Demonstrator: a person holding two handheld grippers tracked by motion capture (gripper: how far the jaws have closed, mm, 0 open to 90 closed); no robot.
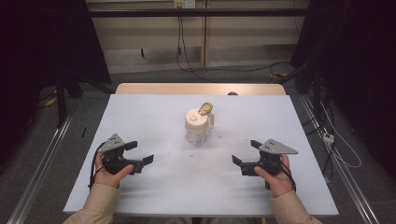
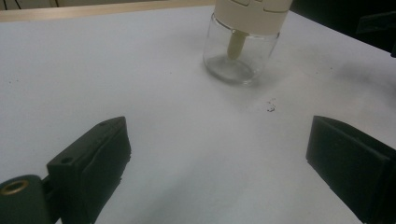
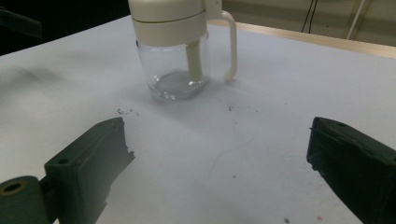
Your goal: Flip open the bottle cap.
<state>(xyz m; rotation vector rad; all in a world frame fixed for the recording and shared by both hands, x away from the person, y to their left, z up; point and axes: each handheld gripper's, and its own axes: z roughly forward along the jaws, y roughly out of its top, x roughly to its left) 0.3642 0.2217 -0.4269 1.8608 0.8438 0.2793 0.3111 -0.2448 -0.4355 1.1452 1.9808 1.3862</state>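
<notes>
Both claws stand wide open and empty: the left claw (image 1: 140, 152) and the right claw (image 1: 245, 151) rest low over the white worktop (image 1: 154, 112), each well apart from the glass cup (image 1: 198, 127). The cup stands upright mid-worktop between them, with a cream lid (image 3: 167, 21), a side handle (image 3: 230, 44) and its yellow flip cap (image 1: 205, 109) raised. This looks like the approach step; next, 1 claw would need to close in and steady the cup.

Upright cream-lidded glass jar (image 1: 198, 127) mid-table

Open table w/ lone jar (image 1: 198, 126) mid-way
</notes>
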